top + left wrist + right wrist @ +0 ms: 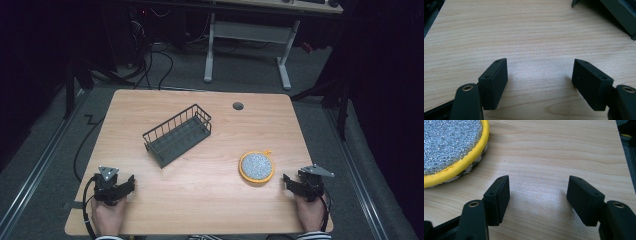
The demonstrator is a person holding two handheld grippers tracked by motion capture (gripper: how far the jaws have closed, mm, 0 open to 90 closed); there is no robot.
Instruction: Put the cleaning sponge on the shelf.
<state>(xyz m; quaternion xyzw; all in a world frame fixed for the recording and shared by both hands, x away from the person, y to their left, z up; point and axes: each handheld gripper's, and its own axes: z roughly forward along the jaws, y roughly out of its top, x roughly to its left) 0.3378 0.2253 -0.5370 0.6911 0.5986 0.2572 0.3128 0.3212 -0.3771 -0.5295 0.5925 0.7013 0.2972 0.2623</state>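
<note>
A pale wooden table (200,200) stands in a dark room over grey floor (240,75). Centre: wire basket (177,134); lower right, the yellow-rimmed scrubber (256,167), whose glittery mesh (446,142) the right gripper view resolves. Left gripper (131,181) and right gripper (286,180) rest with jaws apart, empty.

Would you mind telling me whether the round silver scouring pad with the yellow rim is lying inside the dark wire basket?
No, the round silver scouring pad with the yellow rim lies on the bare wooden table, apart from the dark wire basket.

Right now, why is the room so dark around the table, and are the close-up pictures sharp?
High view: light falls on the wooden table; the floor and room edges are nearly black. Left gripper view: the wood grain is crisp, the wire basket soft. Right gripper view: the yellow-rimmed scouring pad glitters, with faint shadows under the jaws.
</note>
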